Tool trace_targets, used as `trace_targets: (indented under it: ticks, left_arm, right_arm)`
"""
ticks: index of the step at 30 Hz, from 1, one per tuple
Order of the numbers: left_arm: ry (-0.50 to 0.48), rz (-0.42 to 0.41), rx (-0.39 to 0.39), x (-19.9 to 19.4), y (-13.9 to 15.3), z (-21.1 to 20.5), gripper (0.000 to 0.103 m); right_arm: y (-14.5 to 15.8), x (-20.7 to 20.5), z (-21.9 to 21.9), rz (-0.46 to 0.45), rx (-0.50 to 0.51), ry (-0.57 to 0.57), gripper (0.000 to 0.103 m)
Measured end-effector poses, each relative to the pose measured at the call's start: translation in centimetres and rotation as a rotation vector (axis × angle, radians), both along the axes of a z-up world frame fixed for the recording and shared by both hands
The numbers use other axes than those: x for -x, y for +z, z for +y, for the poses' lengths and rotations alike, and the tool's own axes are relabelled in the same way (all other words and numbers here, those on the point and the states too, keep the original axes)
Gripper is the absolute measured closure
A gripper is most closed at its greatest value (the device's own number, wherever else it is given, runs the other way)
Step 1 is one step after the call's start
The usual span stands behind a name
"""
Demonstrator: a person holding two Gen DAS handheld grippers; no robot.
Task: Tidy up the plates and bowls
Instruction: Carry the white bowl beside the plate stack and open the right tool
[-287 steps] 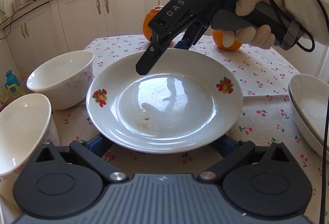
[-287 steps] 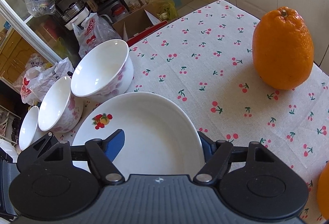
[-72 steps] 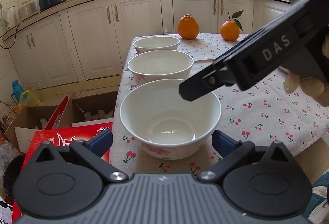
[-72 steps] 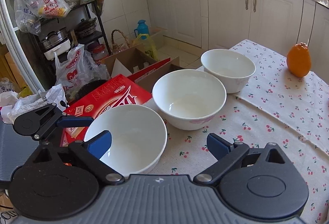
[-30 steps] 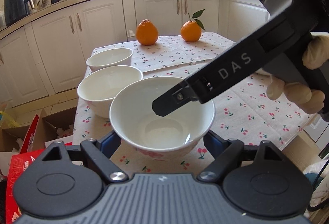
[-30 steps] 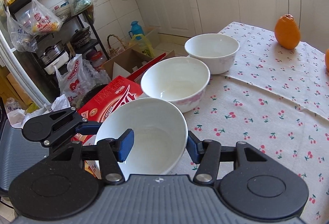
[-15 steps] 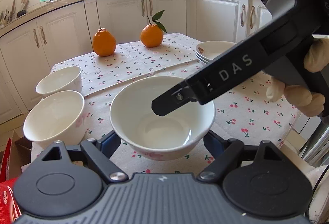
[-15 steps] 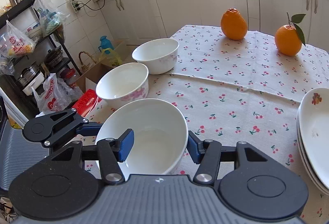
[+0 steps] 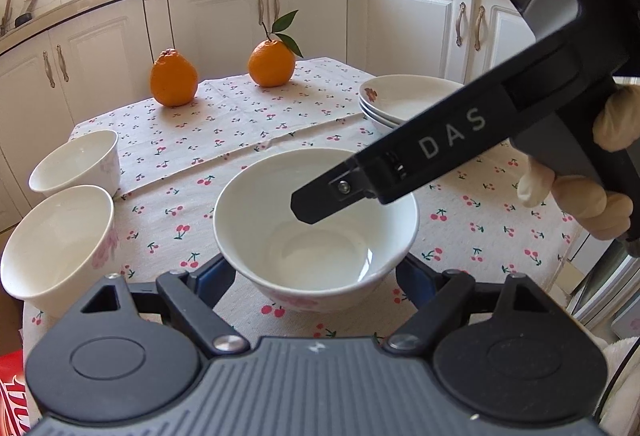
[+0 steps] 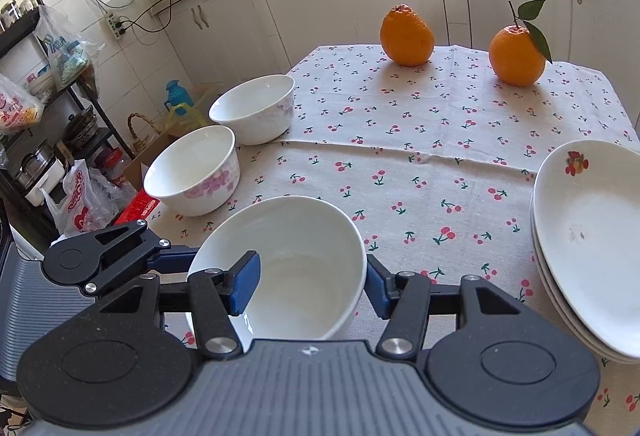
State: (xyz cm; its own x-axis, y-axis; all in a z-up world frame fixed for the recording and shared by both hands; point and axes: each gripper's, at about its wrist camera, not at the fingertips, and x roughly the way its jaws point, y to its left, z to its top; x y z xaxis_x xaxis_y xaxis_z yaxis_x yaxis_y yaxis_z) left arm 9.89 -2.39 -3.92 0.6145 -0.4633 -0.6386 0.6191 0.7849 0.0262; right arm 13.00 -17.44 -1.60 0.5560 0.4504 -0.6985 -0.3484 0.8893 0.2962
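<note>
The near white bowl [image 9: 316, 236] sits in my left gripper [image 9: 316, 272], whose jaws are clenched on its flanks at 9 and 3 o'clock. My right gripper [image 10: 310, 286] straddles the bowl's wall, one jaw inside and one outside; I cannot tell whether it actually pinches.

A second ago this bowl was third in a row at the cloth's edge. Now it is over the middle of the cherry-print surface [image 10: 440, 139], though I cannot tell whether it is lifted or resting. The middle bowl [image 10: 192, 171] and far bowl [image 10: 254, 107] lie at 10 o'clock, and the plate stack [image 10: 592, 236] is at 3. The two oranges [image 10: 407, 35] are at 12.

With the plates already stacked, I judge the bowls come next, this one first.
</note>
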Motion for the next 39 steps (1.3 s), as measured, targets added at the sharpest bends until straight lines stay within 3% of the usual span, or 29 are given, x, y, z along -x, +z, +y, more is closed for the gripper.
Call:
trace_targets:
  ticks: [15,17,20,21,26,39]
  left_arm:
    - [0.000,0.027,0.009,-0.8,-0.5,-0.1,0.016]
    - [-0.001,0.016,0.003,-0.6,-0.6,-0.1,0.015]
    - [0.001,0.013,-0.004,-0.4,-0.6,0.1,0.008]
    - [0.003,0.016,-0.001,-0.3,-0.5,0.3,0.008]
    - [0.036,0.033,0.010,0.5,-0.3,1.8,0.008]
    - [0.200,-0.014,0.000,2.7,0.3,6.7,0.008]
  right_arm:
    - [-0.6,-0.5,-0.2,0.020,-0.004,-0.011,0.039]
    - [-0.6,-0.5,-0.2,0.018,-0.016,-0.005,0.034]
    - [-0.2,-0.3,0.0,-0.009,-0.018,-0.008,0.009]
    - [0.0,-0.2,0.0,-0.022,-0.013,-0.008,0.007]
    - [0.5,-0.1,0.3,-0.048,0.004,-0.005,0.002]
    - [1.5,-0.1,3.6,-0.089,0.070,0.060,0.000]
